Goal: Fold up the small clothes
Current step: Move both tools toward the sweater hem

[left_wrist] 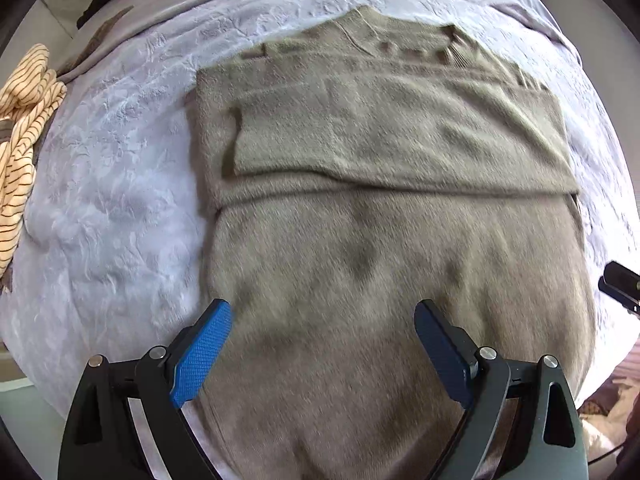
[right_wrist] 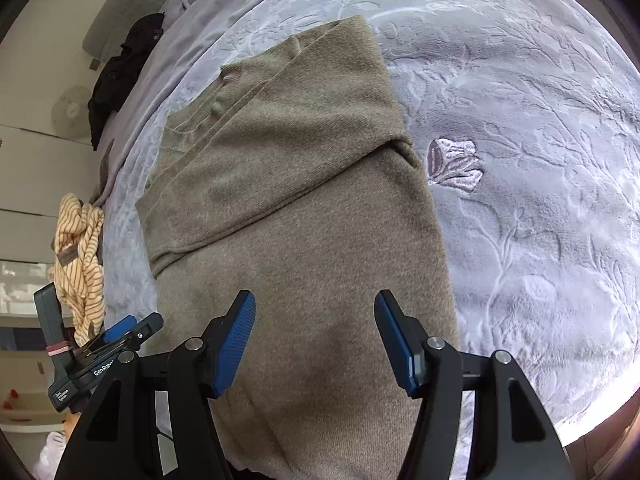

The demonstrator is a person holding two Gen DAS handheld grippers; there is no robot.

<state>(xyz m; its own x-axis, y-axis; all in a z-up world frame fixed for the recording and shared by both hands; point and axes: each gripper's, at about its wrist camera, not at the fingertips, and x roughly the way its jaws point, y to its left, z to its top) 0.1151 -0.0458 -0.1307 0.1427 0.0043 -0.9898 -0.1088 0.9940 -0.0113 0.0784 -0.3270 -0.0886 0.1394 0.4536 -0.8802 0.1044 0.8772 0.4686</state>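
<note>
A taupe knit sweater (left_wrist: pixel 360 240) lies flat on a lilac embossed blanket (left_wrist: pixel 112 208), its sleeves folded across the chest. It also shows in the right wrist view (right_wrist: pixel 304 216). My left gripper (left_wrist: pixel 324 320) is open and empty, hovering over the sweater's lower left part near the hem. My right gripper (right_wrist: pixel 316 312) is open and empty over the lower right part. The left gripper also shows at the left edge of the right wrist view (right_wrist: pixel 120 332), and part of the right gripper shows at the right edge of the left wrist view (left_wrist: pixel 620 286).
An orange striped garment (left_wrist: pixel 24 152) lies bunched at the blanket's left edge, also in the right wrist view (right_wrist: pixel 80 256). A black garment (right_wrist: pixel 120 76) lies at the far left of the bed. An embroidered flower (right_wrist: pixel 454 164) marks the blanket right of the sweater.
</note>
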